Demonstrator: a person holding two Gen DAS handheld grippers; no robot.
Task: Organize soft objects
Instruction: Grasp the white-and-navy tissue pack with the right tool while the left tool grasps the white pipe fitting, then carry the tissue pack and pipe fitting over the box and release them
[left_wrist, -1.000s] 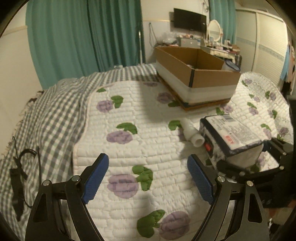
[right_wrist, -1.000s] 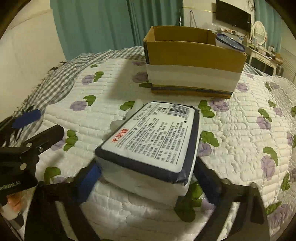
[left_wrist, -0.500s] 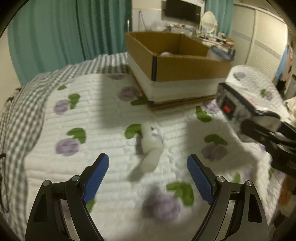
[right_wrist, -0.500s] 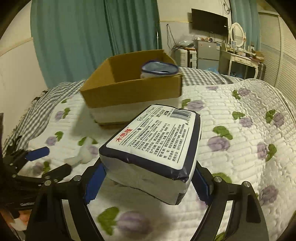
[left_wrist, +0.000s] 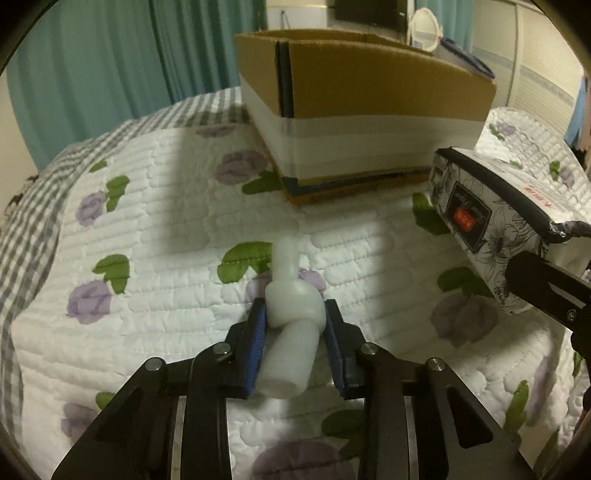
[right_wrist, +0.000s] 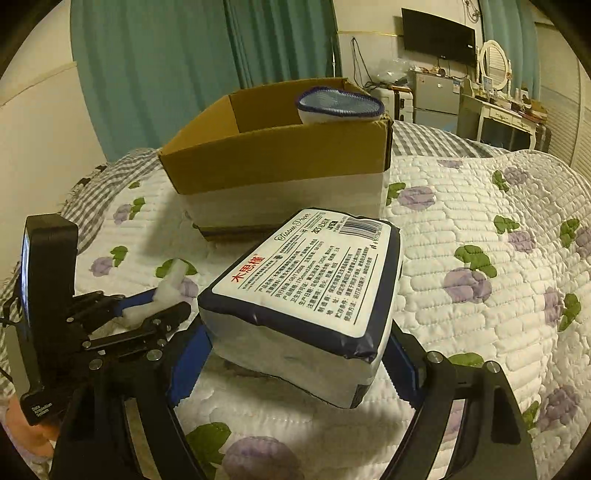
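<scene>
Cardboard is the destination: the open box stands on the quilted bed, straight ahead of both tools and beyond both held items. My left tool is closed on the knotted white foam tube, pads pressing the knot from either side; the tube's long axis runs fore-and-aft along the fingers, its free end pointing toward the box. My right tool grips the tissue pack across its width, long axis also aimed at the box, pack held clear above the quilt. In the right wrist view the pack's far end sits just short of the box wall (one soft item already shows over the rim). I judge the right hand nearer, so its forward-and-up carry over the rim comes first
</scene>
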